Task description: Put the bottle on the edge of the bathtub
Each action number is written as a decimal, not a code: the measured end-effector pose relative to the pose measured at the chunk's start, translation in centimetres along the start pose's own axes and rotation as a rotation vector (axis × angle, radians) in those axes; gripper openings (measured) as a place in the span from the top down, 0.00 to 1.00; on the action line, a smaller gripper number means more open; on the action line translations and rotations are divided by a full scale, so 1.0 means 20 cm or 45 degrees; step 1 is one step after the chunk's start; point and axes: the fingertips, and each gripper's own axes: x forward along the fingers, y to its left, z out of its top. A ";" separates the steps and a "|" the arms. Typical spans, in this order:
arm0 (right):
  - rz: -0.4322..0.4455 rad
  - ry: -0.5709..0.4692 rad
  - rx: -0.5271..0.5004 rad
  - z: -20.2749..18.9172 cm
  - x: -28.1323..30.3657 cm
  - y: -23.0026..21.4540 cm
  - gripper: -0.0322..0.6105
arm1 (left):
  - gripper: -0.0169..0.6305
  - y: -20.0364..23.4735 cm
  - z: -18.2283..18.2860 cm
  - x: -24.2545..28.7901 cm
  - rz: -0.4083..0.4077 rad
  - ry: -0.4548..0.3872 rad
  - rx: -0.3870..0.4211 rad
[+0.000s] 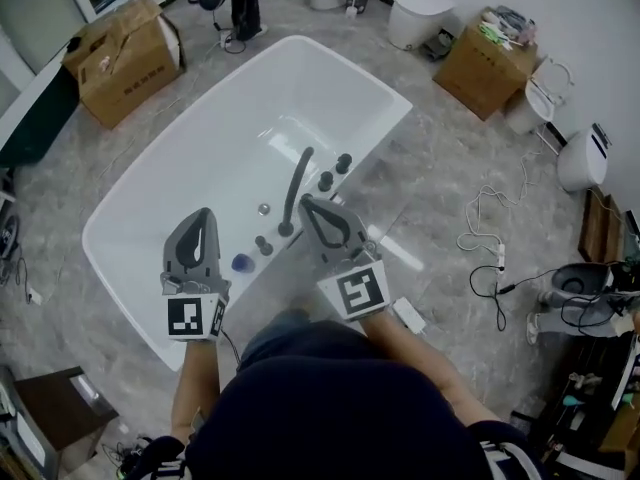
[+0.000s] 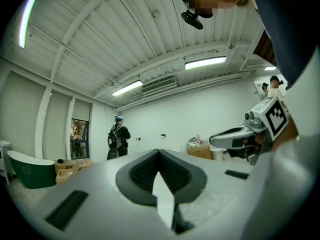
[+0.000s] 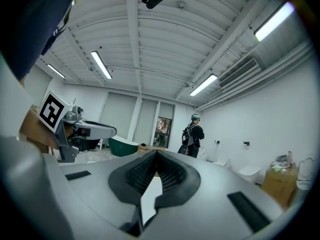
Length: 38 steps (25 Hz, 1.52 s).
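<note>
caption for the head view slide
Left hand-held gripper and right hand-held gripper, both shut, over a white bathtub rim.

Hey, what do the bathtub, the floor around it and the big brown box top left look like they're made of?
Bathtub: probably glossy white acrylic or enamel; smooth, with soft highlights. Floor: grey stone or stone-look tile, going by the pale veining and slight sheen. Box: plain brown cardboard, matte, with folded flaps.
</note>
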 end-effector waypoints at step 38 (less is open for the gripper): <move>-1.400 0.170 -0.039 0.12 -2.14 -0.86 0.92 | 0.97 -2.11 0.73 0.24 -1.081 -0.298 -0.114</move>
